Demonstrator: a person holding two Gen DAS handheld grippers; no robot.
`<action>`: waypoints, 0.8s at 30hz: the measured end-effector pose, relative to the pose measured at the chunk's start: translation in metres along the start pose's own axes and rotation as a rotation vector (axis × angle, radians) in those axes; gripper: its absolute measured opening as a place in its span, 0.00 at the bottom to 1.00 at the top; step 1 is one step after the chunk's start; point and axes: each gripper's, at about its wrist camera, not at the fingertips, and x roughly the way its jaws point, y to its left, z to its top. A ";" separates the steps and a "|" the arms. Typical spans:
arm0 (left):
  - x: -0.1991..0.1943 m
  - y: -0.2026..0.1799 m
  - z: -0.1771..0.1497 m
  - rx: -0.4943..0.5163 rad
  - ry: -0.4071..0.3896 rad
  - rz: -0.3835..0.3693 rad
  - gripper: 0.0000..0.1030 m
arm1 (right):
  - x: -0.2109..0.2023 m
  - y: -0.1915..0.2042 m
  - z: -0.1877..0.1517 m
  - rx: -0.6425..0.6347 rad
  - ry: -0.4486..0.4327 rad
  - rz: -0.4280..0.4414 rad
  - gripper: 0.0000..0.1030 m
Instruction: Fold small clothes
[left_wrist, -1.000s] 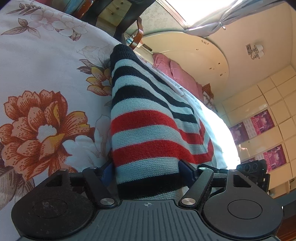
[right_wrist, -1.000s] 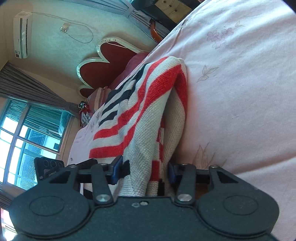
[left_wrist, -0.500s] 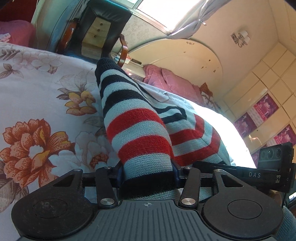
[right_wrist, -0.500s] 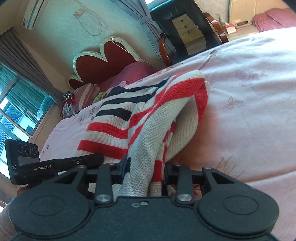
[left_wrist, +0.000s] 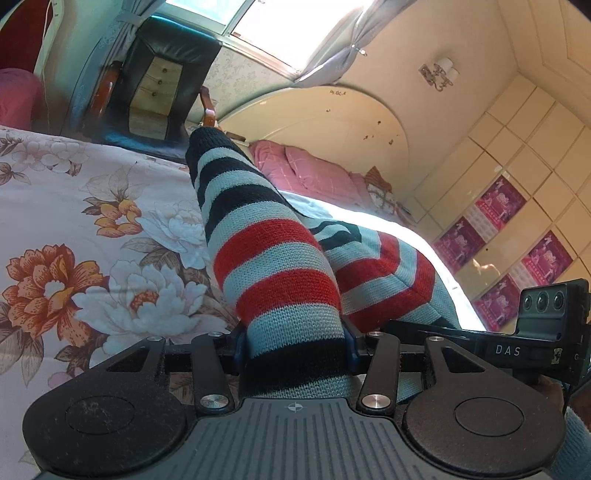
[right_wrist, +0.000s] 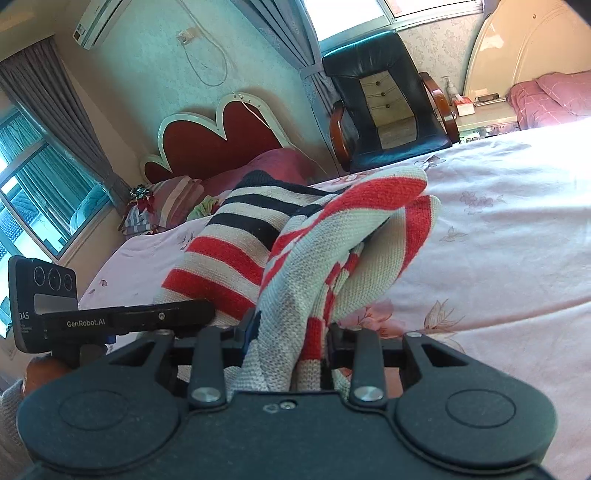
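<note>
A small knitted sweater (left_wrist: 280, 266) with red, navy and pale stripes is lifted off the flowered bedsheet (left_wrist: 74, 229). My left gripper (left_wrist: 293, 345) is shut on its navy-edged end, and the knit bulges up between the blue pads. The other part of the sweater (right_wrist: 306, 266) is bunched in my right gripper (right_wrist: 290, 345), which is shut on it. The rest of the garment trails away over the bed towards the far side. Each view shows the other gripper's camera block at its edge. The fingertips are hidden by the fabric.
A black leather armchair (right_wrist: 384, 99) stands beyond the bed beside a small nightstand (right_wrist: 480, 114). A red scalloped headboard (right_wrist: 218, 144) with pillows lies at the left. A second bed with pink pillows (left_wrist: 314, 173) and a cream headboard (left_wrist: 332, 125) is behind.
Both grippers closed on the sweater and rose with it, rolling towards level. The garment came up off the sheet, and more of the room shows behind it.
</note>
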 end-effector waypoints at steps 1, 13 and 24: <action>-0.005 -0.003 -0.002 0.003 -0.003 -0.001 0.46 | -0.002 0.003 -0.001 -0.003 -0.004 -0.002 0.32; -0.087 -0.004 -0.024 0.010 -0.053 0.018 0.46 | -0.021 0.055 -0.019 -0.044 -0.020 0.019 0.32; -0.195 0.052 -0.046 -0.045 -0.112 0.100 0.46 | 0.015 0.150 -0.039 -0.120 0.018 0.105 0.32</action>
